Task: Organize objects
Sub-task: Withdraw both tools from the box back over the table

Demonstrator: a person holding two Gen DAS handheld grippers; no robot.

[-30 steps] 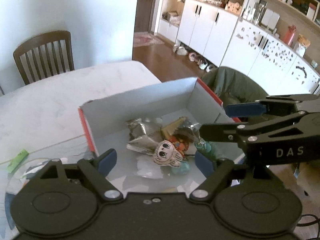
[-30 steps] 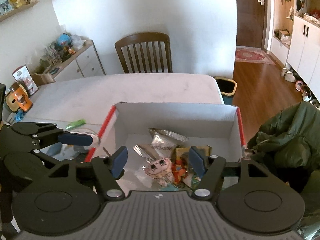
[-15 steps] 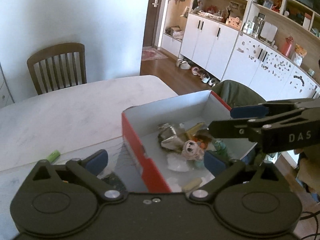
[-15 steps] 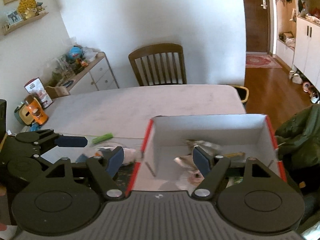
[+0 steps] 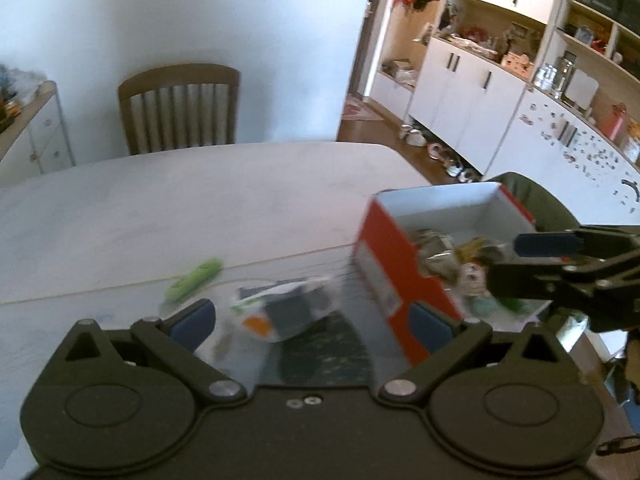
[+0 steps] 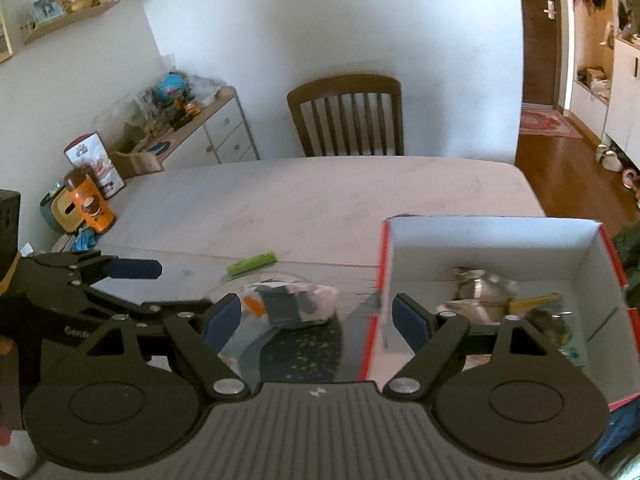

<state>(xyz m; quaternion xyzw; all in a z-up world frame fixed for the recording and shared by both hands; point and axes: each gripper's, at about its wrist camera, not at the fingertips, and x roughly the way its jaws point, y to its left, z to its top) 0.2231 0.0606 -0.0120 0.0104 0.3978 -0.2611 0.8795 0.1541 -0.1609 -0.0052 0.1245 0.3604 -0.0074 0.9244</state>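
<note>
Left wrist view: wide-apart left tongs (image 5: 312, 316) above clear packet (image 5: 280, 308) beside red box (image 5: 400, 276).

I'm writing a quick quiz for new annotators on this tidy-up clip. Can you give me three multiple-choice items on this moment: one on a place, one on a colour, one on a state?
1. Where does the green stick lie?
A. on the table, left of the box
B. inside the box
C. on the chair

2. What colour is the outside of the box?
A. blue
B. red
C. yellow

3. How do the jaws of the right gripper stand?
A. shut on the green stick
B. shut on the packet
C. open, holding nothing

Answers:
1 A, it rests on the table beyond the packet, apart from the box.
2 B, its side wall is red, its inside white.
3 C, both blue pads are wide apart with only tabletop between them; the left gripper is open too.
</note>
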